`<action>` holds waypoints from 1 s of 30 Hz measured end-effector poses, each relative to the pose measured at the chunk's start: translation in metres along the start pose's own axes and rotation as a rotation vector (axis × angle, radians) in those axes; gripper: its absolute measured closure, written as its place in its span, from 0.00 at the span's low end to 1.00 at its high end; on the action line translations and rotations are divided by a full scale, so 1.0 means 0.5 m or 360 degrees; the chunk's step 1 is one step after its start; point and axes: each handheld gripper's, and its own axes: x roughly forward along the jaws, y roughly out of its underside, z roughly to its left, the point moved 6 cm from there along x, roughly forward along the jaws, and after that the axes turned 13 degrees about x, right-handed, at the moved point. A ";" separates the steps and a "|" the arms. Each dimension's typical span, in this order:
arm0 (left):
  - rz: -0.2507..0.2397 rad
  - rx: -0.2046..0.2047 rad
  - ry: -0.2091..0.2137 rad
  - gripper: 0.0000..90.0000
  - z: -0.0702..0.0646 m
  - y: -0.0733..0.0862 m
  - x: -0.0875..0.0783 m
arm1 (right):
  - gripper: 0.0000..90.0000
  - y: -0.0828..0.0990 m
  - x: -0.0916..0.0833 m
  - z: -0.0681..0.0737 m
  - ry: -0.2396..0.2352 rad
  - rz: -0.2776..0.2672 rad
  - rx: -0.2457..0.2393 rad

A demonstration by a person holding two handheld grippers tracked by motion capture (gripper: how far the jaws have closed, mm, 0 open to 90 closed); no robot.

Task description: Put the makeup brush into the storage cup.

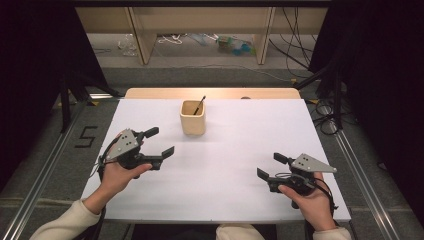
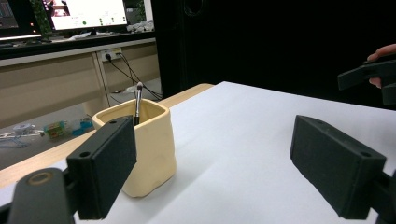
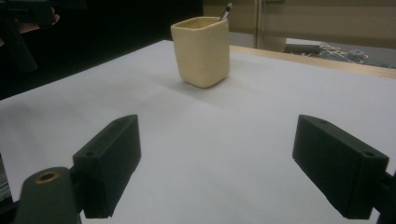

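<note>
From the high view I see my left gripper (image 1: 159, 142) held over the left side of the white table (image 1: 235, 165), its jaws spread apart with nothing between them, pointing toward the middle. My right gripper (image 1: 271, 166) hangs over the right near side, jaws likewise apart and empty, pointing left. A cream square cup (image 1: 193, 118) stands upright near the far edge, about midway across, well apart from both grippers, and a thin dark brush (image 1: 200, 104) leans inside it with its tip poking past the rim.

In the left gripper view I look between my two black jaws, wide apart, at the cup (image 2: 148, 149) just beside the left jaw, sitting on the table (image 2: 243, 154). The brush (image 2: 137, 102) stands in it, bristle end up. The other gripper (image 2: 369, 74) shows at the far right edge.

In the right gripper view the jaws stand wide apart over bare table (image 3: 210, 135); the cup (image 3: 201, 51) sits farther off, brush tip (image 3: 227, 10) above its rim
</note>
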 end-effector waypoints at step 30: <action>0.0000 -0.0006 0.0022 0.16 -0.020 0.013 -0.053 | 0.18 0.000 0.000 0.000 0.0002 0.0001 0.0003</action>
